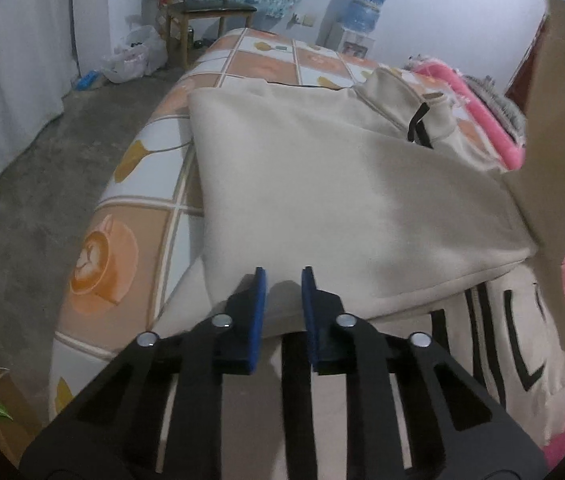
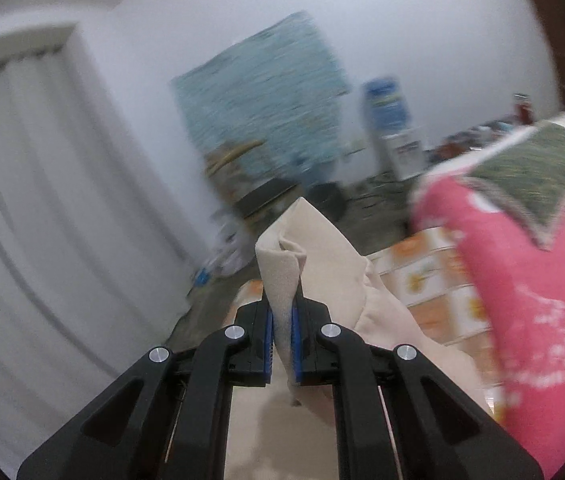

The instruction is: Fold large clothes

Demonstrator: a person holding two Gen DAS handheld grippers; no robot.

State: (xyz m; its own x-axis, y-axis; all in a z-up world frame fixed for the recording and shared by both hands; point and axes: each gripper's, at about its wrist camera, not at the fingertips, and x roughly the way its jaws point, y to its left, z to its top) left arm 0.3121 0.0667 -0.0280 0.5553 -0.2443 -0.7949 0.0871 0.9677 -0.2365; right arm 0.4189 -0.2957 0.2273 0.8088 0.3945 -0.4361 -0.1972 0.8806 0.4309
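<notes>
A large cream hoodie (image 1: 342,208) with black lettering lies partly folded on a bed with a tile-pattern sheet (image 1: 122,216). Its hood and black drawstring (image 1: 418,124) lie at the far right. My left gripper (image 1: 283,276) is open and empty, its blue pads just at the near edge of the folded layer. My right gripper (image 2: 281,316) is shut on a fold of the cream hoodie (image 2: 282,264) and holds it lifted above the bed. A raised part of the cloth (image 1: 562,128) hangs at the right of the left wrist view.
A pink blanket (image 2: 522,300) is piled along the bed's right side. A wooden chair (image 1: 206,8), a plastic bag (image 1: 134,56) and a water dispenser (image 1: 362,12) stand on the concrete floor beyond the bed. White curtains (image 1: 14,60) hang at the left.
</notes>
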